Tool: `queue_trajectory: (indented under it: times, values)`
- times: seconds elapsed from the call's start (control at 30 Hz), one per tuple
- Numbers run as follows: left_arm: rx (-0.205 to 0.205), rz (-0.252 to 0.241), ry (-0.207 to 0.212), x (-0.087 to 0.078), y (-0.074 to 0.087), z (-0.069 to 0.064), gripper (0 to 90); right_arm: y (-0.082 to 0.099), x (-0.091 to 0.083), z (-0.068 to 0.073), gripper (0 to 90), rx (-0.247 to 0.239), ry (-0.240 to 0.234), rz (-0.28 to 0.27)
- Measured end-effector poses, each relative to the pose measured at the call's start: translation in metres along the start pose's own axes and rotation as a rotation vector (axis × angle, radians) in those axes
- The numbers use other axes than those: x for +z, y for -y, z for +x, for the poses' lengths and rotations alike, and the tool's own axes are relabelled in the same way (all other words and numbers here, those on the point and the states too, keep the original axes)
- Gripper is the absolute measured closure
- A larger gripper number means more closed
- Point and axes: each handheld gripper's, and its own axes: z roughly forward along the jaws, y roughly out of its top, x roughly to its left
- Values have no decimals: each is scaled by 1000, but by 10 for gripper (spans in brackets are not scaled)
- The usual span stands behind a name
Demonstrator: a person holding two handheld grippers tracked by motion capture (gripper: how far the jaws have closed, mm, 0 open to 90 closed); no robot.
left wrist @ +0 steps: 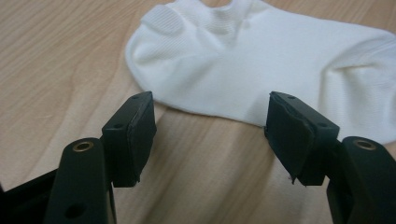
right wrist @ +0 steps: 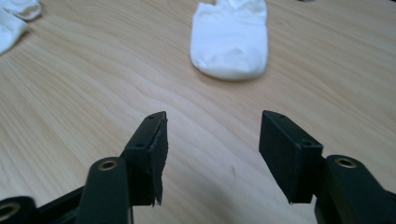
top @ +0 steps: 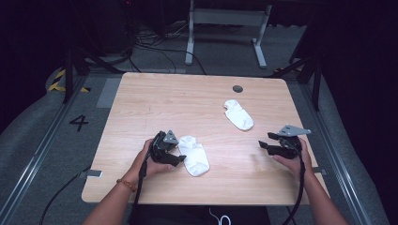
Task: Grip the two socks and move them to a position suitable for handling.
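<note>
Two white ankle socks lie flat on the wooden table (top: 155, 98). One sock (top: 194, 155) (left wrist: 261, 65) lies near the front, just right of my left gripper (top: 176, 157) (left wrist: 212, 105). That gripper is open, its pads (left wrist: 135, 135) stopping short of the sock's near edge with only bare wood between them. The other sock (top: 238, 115) (right wrist: 231, 39) lies farther back, right of centre. My right gripper (top: 265, 143) (right wrist: 212, 121) is open over bare wood at the front right, pointing toward that sock. The right gripper view also catches the near sock (right wrist: 14, 18) at its top left.
A dark round grommet (top: 238, 88) sits in the tabletop near the far edge. Beyond the table stand a grey metal frame (top: 225, 28) and loose cables on the floor. A floor mark "4" (top: 79, 123) lies to the left.
</note>
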Motion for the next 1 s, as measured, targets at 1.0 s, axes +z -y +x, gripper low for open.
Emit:
queue_trajectory:
  times: [1.0]
  values:
    - [12,-86,5,5,8,5,301,-45,100,-3,651,-10,-11,123]
